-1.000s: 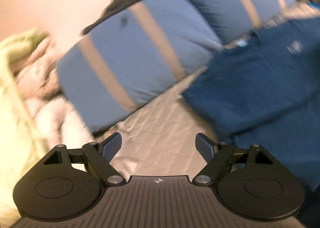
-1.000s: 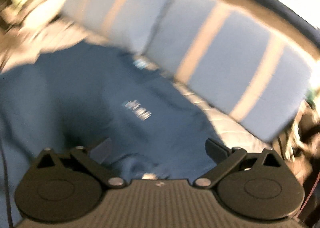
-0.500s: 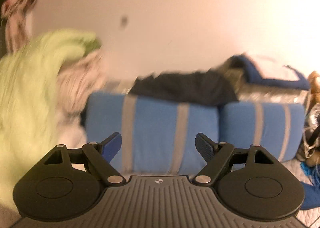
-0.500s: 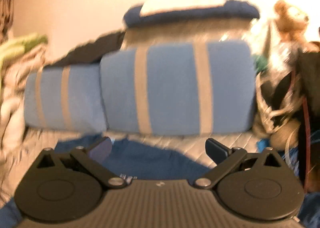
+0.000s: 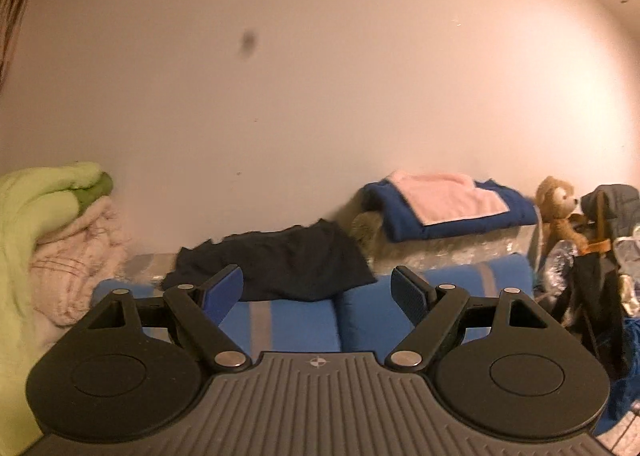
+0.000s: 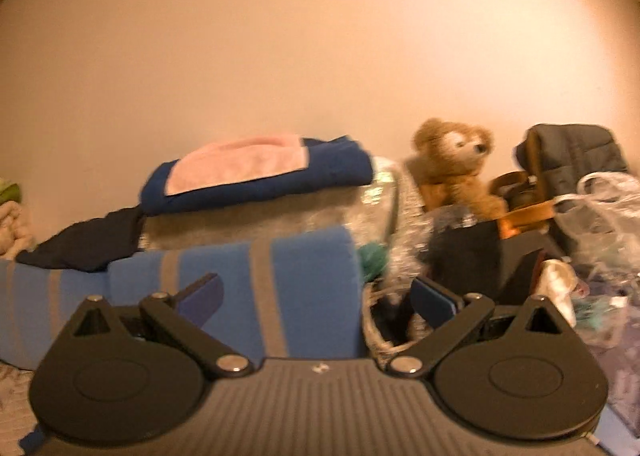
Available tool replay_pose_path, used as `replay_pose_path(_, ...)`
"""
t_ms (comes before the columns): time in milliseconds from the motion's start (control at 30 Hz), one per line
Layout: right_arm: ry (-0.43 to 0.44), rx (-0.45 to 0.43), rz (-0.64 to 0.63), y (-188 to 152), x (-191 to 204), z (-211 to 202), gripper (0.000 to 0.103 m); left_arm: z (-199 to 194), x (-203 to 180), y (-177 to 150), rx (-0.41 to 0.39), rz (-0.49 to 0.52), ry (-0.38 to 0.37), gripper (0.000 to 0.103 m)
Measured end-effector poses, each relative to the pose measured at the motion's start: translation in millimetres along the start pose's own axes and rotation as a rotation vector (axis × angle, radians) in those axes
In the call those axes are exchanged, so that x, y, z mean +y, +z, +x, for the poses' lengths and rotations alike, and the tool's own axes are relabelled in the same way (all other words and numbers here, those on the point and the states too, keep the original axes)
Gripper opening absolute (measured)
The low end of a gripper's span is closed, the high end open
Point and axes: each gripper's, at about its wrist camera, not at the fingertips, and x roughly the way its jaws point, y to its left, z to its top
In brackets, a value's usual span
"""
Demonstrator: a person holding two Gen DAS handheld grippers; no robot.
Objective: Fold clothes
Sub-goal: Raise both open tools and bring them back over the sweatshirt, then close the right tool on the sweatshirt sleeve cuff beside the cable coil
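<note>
Blue striped pillows (image 5: 296, 320) line a plain beige wall (image 5: 320, 96), folded blue clothes (image 6: 256, 176) stacked behind them beside a teddy bear (image 6: 456, 172); both tongs (image 5: 318, 290) (image 6: 316, 298) hang released, empty.

No words, brands or numbers can be read in either view — only a small round cross-mark sign (image 5: 318, 361) on the gripper's ribbed grey body.

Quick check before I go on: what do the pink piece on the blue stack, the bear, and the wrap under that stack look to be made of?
Pink cloth: seems a fluffy fleece or terry, matte with a fuzzy nap. Teddy bear: brown plush, shaggy pile. Wrap under the folded blue garment: likely clear plastic film, since it is glossy and crinkled with glints; what it covers I cannot tell.
</note>
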Motion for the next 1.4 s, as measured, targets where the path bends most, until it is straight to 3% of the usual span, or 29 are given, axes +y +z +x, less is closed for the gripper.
replay_pose_path(167,-0.069,0.046,-0.012,-17.5,-23.1,-4.0,0.103,26.3,-28.7,-40.2,0.051,-0.001,-0.053,0.082)
replay_pose_path(267,-0.137,0.132,-0.078,-48.4,-25.9,3.1,0.103,51.3,-55.6,-88.1,0.120,-0.023,-0.112,0.082)
replay_pose_path(467,-0.262,0.338,-0.173,-127.1,-22.6,22.4,0.103,109.1,-122.4,-190.9,0.337,-0.048,-0.240,0.082)
replay_pose_path(633,-0.327,0.425,-0.225,-172.6,-26.7,24.7,0.103,131.9,-165.4,-239.5,0.428,-0.045,-0.310,0.082)
replay_pose_path(867,-0.392,0.478,-0.266,-202.4,-41.5,16.6,0.103,131.0,-190.3,-292.3,0.420,-0.033,-0.364,0.082)
replay_pose_path(967,-0.410,0.479,-0.258,-211.6,-50.7,11.7,0.103,128.8,-186.9,-312.4,0.398,-0.072,-0.382,0.082)
replay_pose_path(1033,-0.416,0.466,-0.254,-218.6,-57.4,7.8,0.103,128.6,-185.3,-316.6,0.414,-0.075,-0.351,0.082)
replay_pose_path(1167,-0.428,0.457,-0.214,-237.1,-76.4,-0.1,0.103,118.6,-180.8,-309.0,0.350,-0.083,-0.354,0.082)
replay_pose_path(1400,-0.410,0.446,-0.027,-271.0,-120.0,-4.0,0.097,122.8,-189.8,-318.9,0.403,-0.051,-0.335,0.082)
